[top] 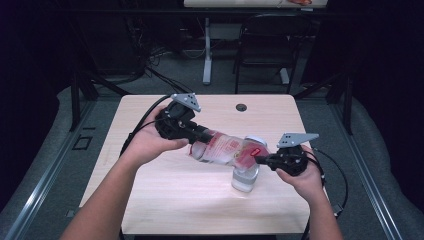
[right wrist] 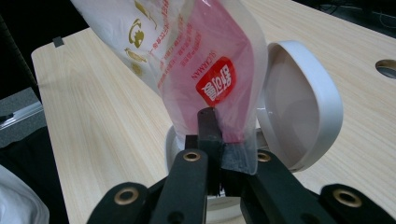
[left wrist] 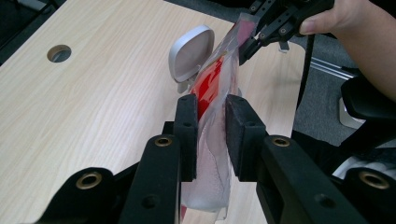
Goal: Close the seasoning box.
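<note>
A clear plastic pouch (top: 225, 149) with red print and whitish contents hangs level above the table, stretched between both grippers. My left gripper (top: 200, 136) is shut on its left end; the pouch (left wrist: 211, 140) sits squeezed between the jaw pads (left wrist: 187, 135). My right gripper (top: 258, 160) is shut on the other end, pinching the pouch's red corner (right wrist: 229, 135). Below that end stands a clear jar (top: 245, 179) with its white hinged lid (top: 256, 141) flipped open. The lid (right wrist: 299, 102) stands just behind the pouch (right wrist: 196, 56). The right gripper (left wrist: 261, 32) also shows far off.
The light wooden table (top: 165, 200) has a cable hole (top: 241, 107) near its far edge. Behind it stand a dark chair (top: 265, 45) and a white desk leg (top: 207, 50). Cables trail off both grippers. Grey floor and rails flank the table.
</note>
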`<action>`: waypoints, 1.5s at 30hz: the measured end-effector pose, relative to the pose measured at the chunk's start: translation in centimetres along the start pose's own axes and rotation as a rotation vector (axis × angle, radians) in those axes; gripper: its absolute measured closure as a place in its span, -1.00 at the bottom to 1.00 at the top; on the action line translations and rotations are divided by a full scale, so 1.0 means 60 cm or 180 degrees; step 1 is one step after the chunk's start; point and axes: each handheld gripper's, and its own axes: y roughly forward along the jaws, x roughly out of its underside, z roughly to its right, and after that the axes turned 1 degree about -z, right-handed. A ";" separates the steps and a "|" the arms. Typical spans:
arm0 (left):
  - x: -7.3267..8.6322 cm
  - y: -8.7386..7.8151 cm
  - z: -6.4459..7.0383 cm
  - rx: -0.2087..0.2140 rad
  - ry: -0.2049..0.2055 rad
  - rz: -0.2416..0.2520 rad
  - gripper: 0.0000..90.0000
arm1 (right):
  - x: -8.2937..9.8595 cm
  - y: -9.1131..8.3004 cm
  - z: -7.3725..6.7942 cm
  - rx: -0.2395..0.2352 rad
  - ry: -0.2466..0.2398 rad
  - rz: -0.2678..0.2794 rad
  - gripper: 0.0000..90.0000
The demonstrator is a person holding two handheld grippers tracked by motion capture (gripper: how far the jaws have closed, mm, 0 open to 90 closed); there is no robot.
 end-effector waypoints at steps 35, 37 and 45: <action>-0.010 0.007 0.004 -0.0034 0.0061 0.0037 0.77 | -0.003 -0.005 -0.001 0.0010 0.0035 0.0006 0.99; -0.012 0.007 0.005 -0.0026 0.0060 0.0031 0.77 | -0.003 -0.007 0.000 -0.0011 0.0026 -0.0003 0.99; -0.017 0.009 0.010 -0.0027 0.0087 0.0008 0.78 | -0.002 -0.009 0.001 -0.0027 0.0027 -0.0035 0.99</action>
